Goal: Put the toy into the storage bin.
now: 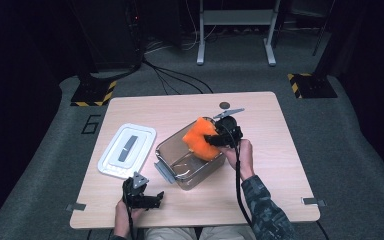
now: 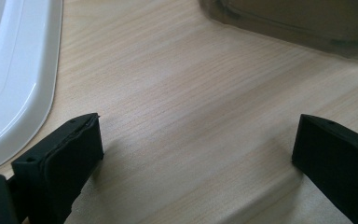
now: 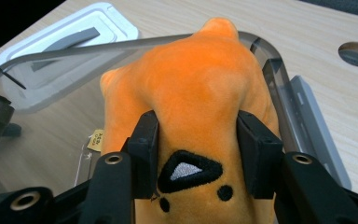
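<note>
My right gripper [image 1: 213,141] is shut on an orange plush toy [image 1: 199,138], its pads [image 3: 147,140] pressed into the toy's sides. In the right gripper view the plush toy [image 3: 200,84] shows a black embroidered triangle and dots. It hangs partly inside a clear plastic box [image 1: 169,150], over the box's far right end. The box's rim [image 3: 272,77] curves around the toy. My left gripper [image 1: 152,199] rests low near the table's front edge, jaws wide apart with bare wood between them [image 2: 196,140].
A white lid [image 1: 127,150] with a grey handle lies left of the box, and its edge [image 2: 14,60] lies just left of my left gripper. A round hole [image 1: 224,105] is in the wooden table [image 1: 280,165] behind the box. The box's corner [image 2: 298,23] is ahead of the left gripper.
</note>
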`<state>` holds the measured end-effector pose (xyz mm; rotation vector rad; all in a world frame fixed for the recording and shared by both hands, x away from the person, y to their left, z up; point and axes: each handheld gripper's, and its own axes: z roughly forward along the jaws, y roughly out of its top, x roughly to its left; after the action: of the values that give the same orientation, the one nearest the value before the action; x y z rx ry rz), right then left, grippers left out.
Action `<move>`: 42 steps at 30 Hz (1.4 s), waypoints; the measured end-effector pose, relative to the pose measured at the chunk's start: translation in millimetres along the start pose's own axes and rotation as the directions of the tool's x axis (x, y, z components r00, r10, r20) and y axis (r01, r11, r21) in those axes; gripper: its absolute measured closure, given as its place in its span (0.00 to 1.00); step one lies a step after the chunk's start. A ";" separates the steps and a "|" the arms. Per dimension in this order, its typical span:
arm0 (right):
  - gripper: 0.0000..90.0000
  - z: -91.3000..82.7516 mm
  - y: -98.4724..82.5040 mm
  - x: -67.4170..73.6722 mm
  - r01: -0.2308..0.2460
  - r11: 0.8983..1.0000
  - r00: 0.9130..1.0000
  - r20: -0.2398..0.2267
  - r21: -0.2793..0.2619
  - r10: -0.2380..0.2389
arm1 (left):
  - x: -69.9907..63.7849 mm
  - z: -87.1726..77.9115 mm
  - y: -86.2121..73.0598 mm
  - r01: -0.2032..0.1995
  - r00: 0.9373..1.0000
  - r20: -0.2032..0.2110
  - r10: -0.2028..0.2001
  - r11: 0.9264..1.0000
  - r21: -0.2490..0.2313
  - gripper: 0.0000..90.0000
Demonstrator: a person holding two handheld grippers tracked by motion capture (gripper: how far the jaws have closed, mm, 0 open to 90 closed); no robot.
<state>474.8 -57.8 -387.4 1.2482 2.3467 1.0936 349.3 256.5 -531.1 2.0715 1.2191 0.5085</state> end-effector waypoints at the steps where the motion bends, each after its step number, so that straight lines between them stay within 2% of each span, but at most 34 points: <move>1: 0.58 1.2 0.0 0.0 -0.002 1.000 1.000 0.002 0.006 0.002 | 0.1 0.0 0.0 -0.001 1.000 0.000 0.001 1.000 -0.001 0.02; 3: 0.55 3.1 0.0 0.2 -0.006 1.000 1.000 0.006 0.021 0.006 | 0.0 0.0 0.0 -0.001 1.000 0.000 0.001 1.000 0.000 0.02; 4: 0.48 4.4 0.6 0.5 -0.001 0.999 1.000 0.011 0.039 0.001 | 0.1 0.0 0.0 -0.001 1.000 0.000 0.001 1.000 -0.001 0.02; 5: 0.48 4.4 0.6 0.5 -0.001 0.999 1.000 0.011 0.039 0.001 | 0.0 0.0 0.0 0.000 1.000 0.000 0.000 1.000 0.000 0.02; 6: 0.42 4.9 1.3 1.3 0.002 0.999 1.000 0.022 0.049 -0.003 | 0.0 0.0 0.0 0.000 1.000 0.000 0.000 1.000 0.000 0.02; 12: 0.39 1.5 6.1 2.4 0.004 0.999 0.998 0.064 0.036 -0.007 | -0.1 0.0 -0.1 0.001 1.000 -0.001 -0.001 1.000 -0.001 0.02; 16: 0.42 1.1 11.5 5.7 0.035 0.998 0.998 0.046 0.058 -0.037 | 0.1 0.0 0.0 0.000 1.000 0.000 0.000 1.000 0.000 0.02; 17: 0.43 2.4 12.6 7.5 0.053 0.996 0.998 0.029 0.071 -0.055 | 0.1 0.0 0.0 0.000 1.000 0.000 0.000 1.000 0.000 0.02; 18: 0.43 7.7 14.3 12.7 0.089 0.991 0.996 0.020 0.104 -0.092 | 0.1 0.0 0.0 0.000 1.000 0.000 0.000 1.000 0.000 0.02; 20: 0.43 10.0 14.7 14.0 0.104 0.987 0.994 0.009 0.119 -0.105 | 0.1 0.0 0.0 0.000 1.000 0.000 0.000 1.000 0.000 0.02; 21: 0.46 17.8 15.6 18.7 0.131 0.977 0.991 0.010 0.167 -0.134 | 0.1 0.0 0.0 0.000 1.000 0.000 0.000 1.000 -0.001 0.02; 22: 0.46 17.8 15.6 18.7 0.131 0.977 0.991 0.010 0.167 -0.134 | 0.1 0.0 0.0 -0.001 1.000 0.000 0.001 1.000 0.000 0.02; 23: 0.52 23.6 15.9 20.2 0.143 0.969 0.988 0.022 0.200 -0.150 | -0.1 0.4 -0.2 0.001 1.000 -0.003 -0.001 1.000 -0.005 0.02; 25: 0.55 26.5 16.1 20.1 0.144 0.966 0.988 0.025 0.217 -0.153 | -0.1 0.3 -0.2 0.000 1.000 -0.003 0.000 1.000 -0.004 0.02; 28: 0.65 30.0 15.6 15.6 0.121 0.966 0.991 0.030 0.229 -0.131 | -0.3 0.1 -0.3 0.002 1.000 -0.006 -0.002 1.000 -0.006 0.02; 33: 0.74 29.7 12.3 0.2 0.036 0.976 0.999 0.011 0.216 -0.039 | -0.3 0.1 -0.4 0.002 1.000 -0.006 -0.002 1.000 -0.005 0.02; 34: 0.75 31.7 10.3 -2.6 0.006 0.978 1.000 0.006 0.208 -0.008 | -0.3 0.1 -0.4 0.001 1.000 -0.006 -0.002 1.000 -0.005 0.02; 41: 0.75 32.9 7.6 -3.3 0.007 0.978 1.000 0.006 0.206 -0.009 | -0.1 0.0 -0.3 -0.001 1.000 -0.006 0.001 1.000 -0.004 0.02; 42: 0.74 32.6 7.5 -2.1 -0.006 0.980 1.000 0.005 0.198 0.005 | -0.3 0.1 -0.4 0.001 1.000 -0.006 -0.001 1.000 -0.005 0.02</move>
<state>498.1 -40.7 -404.3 1.3217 2.5005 0.8742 349.0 256.4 -531.4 2.0658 1.2214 0.5173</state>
